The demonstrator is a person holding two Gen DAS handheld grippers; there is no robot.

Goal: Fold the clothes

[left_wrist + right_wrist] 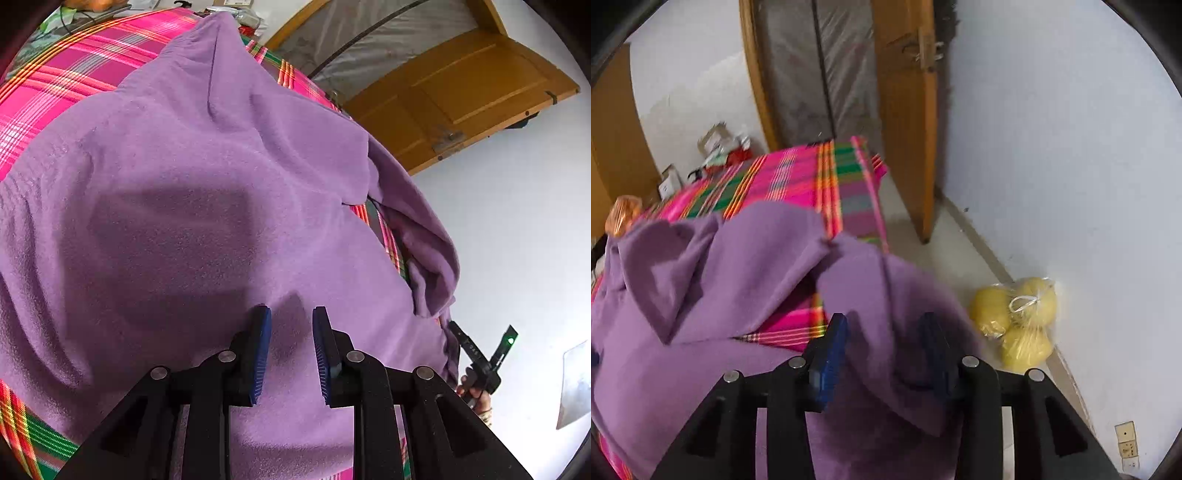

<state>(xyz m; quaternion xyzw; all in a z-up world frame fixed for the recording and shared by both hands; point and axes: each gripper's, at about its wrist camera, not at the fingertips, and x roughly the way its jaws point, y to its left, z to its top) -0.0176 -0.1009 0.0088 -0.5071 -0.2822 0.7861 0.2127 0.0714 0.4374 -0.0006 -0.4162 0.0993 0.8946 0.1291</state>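
One purple garment (207, 177) on plaid cloth (66, 74); three yellow fruits (1015, 325) bagged.

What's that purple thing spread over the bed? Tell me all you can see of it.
The purple garment looks like soft, fuzzy fleece, plain with no print. It lies crumpled and only partly flat on the bright pink plaid bedspread, with a sleeve-like part drooping over the bed's edge. The left gripper hovers over its middle, fingers apart and casting a shadow on it. In the right wrist view a raised fold of it sits between the right gripper's parted fingers.
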